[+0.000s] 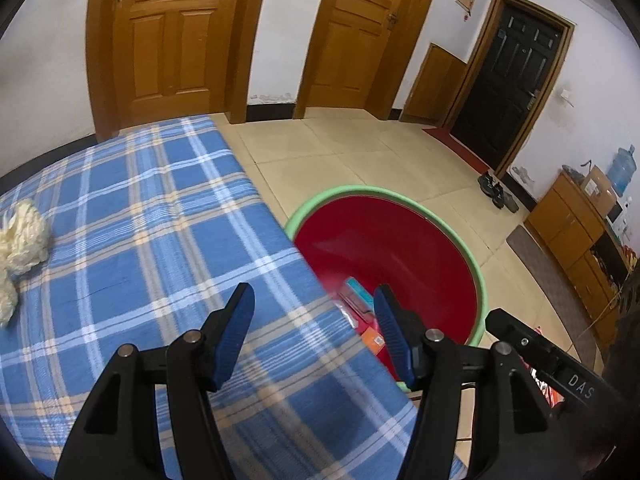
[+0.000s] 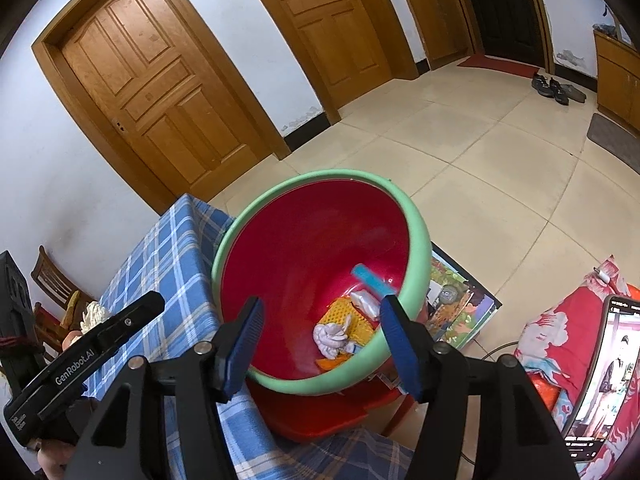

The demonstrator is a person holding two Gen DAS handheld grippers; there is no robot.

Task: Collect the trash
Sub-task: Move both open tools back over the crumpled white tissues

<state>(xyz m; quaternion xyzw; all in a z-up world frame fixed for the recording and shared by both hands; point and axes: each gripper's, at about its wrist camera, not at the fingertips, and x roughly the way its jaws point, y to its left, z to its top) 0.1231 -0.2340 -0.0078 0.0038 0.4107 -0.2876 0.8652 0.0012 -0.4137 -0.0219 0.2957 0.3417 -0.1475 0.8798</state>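
While both tools hang over the edge of the checked tabletop, the scene reads as follows.

Left tool (image 1: 312, 332): jaws apart with nothing between them, hanging above the near right edge of the blue checked cloth, partly over the basin.
Right tool (image 2: 320, 340): jaws apart and empty, pointing down into the basin; its pads touch nothing.
Basin (image 2: 416, 240): red inside with a green rim, standing on a red stool just right of the tabletop.
Trash in basin: a grey-white crumpled wad (image 2: 330, 338), a yellow mesh piece (image 2: 346, 314), a white packet (image 2: 366, 302) and a blue strip (image 2: 374, 280) lie at the bottom, close together.
Trash on tabletop: a cream crumpled wad (image 1: 22, 240) lies at the far left of the cloth, well apart from the left tool.
Tabletop (image 1: 160, 220): covered in blue plaid, bare around the left tool.
Floor (image 2: 500, 180): pale tiles; a colourful picture book (image 2: 460, 304) lies just right of the basin.
Background: two wooden doors (image 1: 172, 36) on the far wall, shoes (image 2: 552, 86) near a dark door at the far right.
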